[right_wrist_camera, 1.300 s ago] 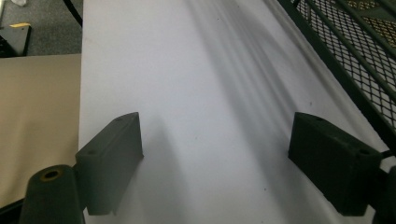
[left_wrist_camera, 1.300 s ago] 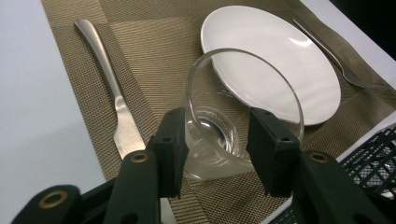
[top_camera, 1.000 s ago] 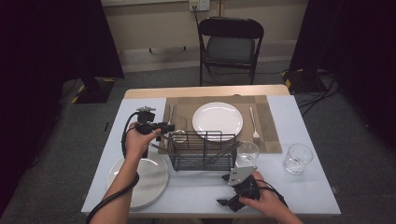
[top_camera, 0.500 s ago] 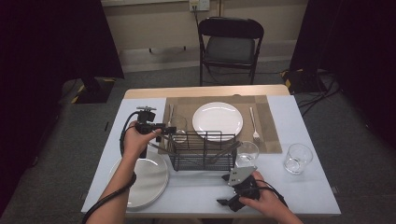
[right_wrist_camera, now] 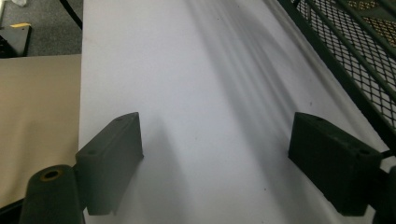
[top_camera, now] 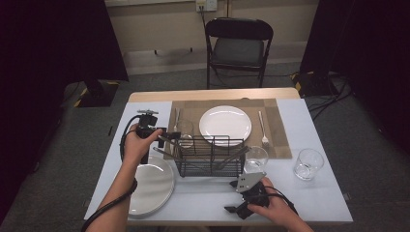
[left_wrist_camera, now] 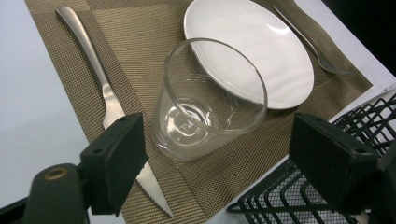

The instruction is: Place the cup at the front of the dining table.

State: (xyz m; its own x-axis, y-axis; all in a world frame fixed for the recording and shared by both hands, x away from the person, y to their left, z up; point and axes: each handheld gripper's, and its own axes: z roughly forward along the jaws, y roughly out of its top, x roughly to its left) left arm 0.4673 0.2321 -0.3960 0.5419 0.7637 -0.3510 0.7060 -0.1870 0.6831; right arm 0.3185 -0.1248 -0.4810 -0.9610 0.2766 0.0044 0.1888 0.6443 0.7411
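Between open jaws — empty glass

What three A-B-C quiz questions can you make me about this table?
1. Where is the glass by the left tool?
A. in the rack
B. on the mat
C. on the chair

2. How many glasses are on the table?
A. one
B. two
C. three

3. How is the left tool?
A. open
B. shut on the glass
C. shut on a fork

Answers:
1 B, the glass stands upright on the brown mat, between knife and plate.
2 C, one on the mat, one by the rack, one far right.
3 A, its jaws have just been opening and stand wide, with the glass just ahead between them, untouched.
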